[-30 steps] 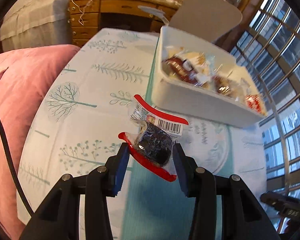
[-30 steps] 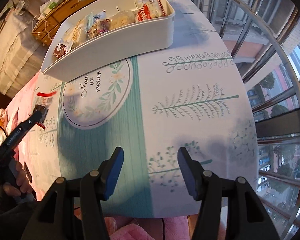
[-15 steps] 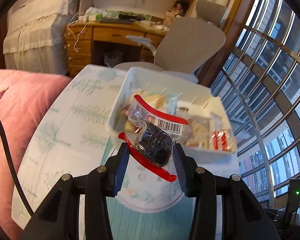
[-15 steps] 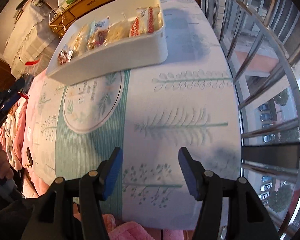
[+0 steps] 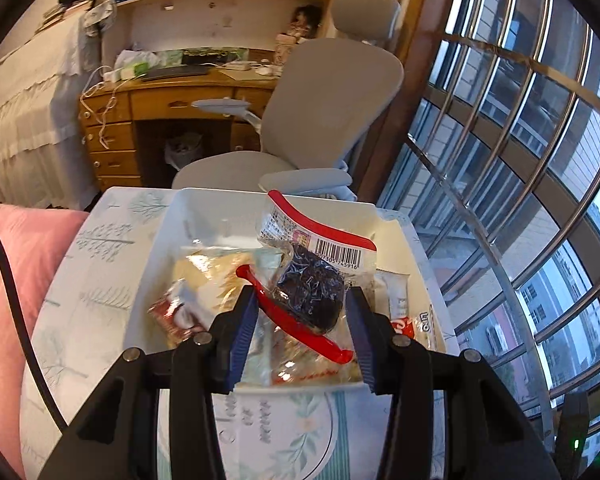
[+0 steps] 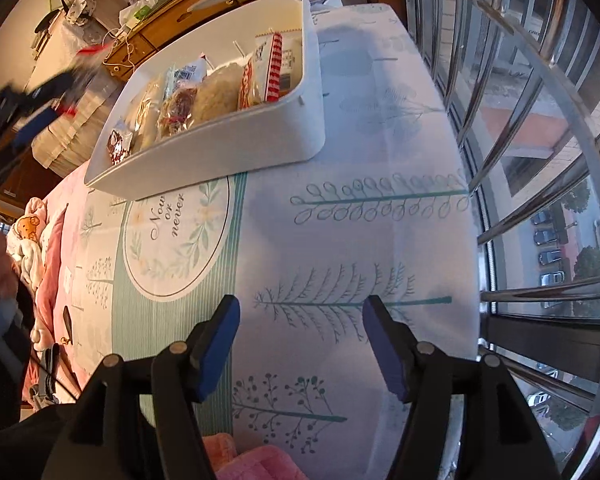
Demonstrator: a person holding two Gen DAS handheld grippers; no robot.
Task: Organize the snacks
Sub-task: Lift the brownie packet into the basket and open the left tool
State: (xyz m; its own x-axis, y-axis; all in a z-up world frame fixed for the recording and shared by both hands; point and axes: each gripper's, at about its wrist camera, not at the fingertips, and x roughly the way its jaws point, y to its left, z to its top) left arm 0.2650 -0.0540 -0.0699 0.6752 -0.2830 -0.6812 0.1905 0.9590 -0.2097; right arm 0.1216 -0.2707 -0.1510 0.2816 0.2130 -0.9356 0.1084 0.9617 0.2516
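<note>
Read "Now or never" on tablecloth (image 6: 168,216) | barcode digits "7305745916" on snack packet (image 5: 336,254) | "Lito" on wrapper (image 5: 424,320), partly hidden

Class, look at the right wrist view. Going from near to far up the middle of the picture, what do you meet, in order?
The right tongs → the tree-print tablecloth → the white bin of snacks → the wooden desk.

The left wrist camera looks down, close over the white bin (image 5: 188,216); the right one views the bench (image 6: 380,240) from farther back. Both share that bin (image 6: 260,144).
</note>
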